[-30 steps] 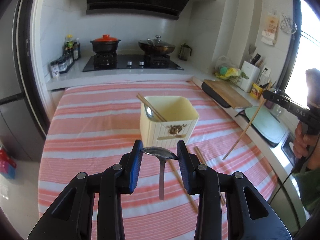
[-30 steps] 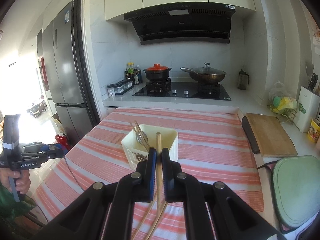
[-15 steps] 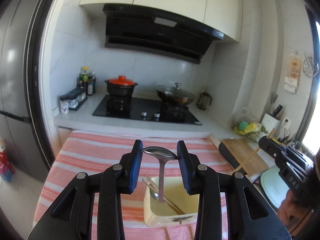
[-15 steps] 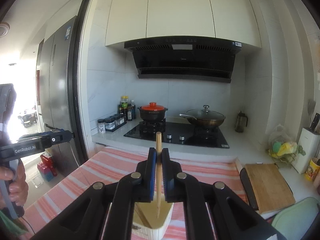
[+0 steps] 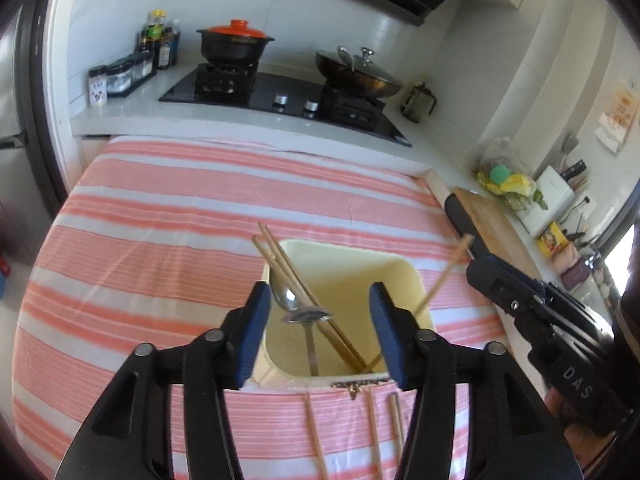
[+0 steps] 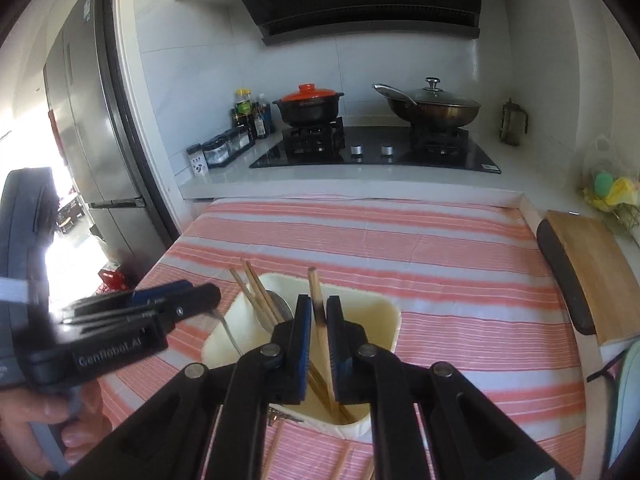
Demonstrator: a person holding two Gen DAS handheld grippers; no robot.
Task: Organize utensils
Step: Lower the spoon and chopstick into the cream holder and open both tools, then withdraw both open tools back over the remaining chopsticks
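Observation:
A cream utensil holder [image 5: 408,276] [image 6: 384,312] stands on the striped cloth. My left gripper [image 5: 316,320] is open right above it. A metal spoon [image 5: 306,316] stands free between its jaws, its handle down in the holder, beside another spoon [image 5: 284,298] and two chopsticks [image 5: 280,256]. My right gripper [image 6: 319,332] is over the holder's right side, jaws slightly apart, with a wooden chopstick [image 6: 320,312] between them, its lower end inside the holder. Loose chopsticks [image 5: 372,432] lie on the cloth in front of the holder.
The pink-and-white striped cloth [image 5: 180,208] covers the table. A wooden cutting board [image 6: 596,276] lies on the right. Behind is a stove [image 6: 376,152] with a black pot and a wok, and spice jars [image 6: 224,148] on the counter.
Both grippers came down over the holder. The left jaws opened wide and let the spoon into the holder. The right gripper lowered its chopstick into the holder and its jaws parted slightly.

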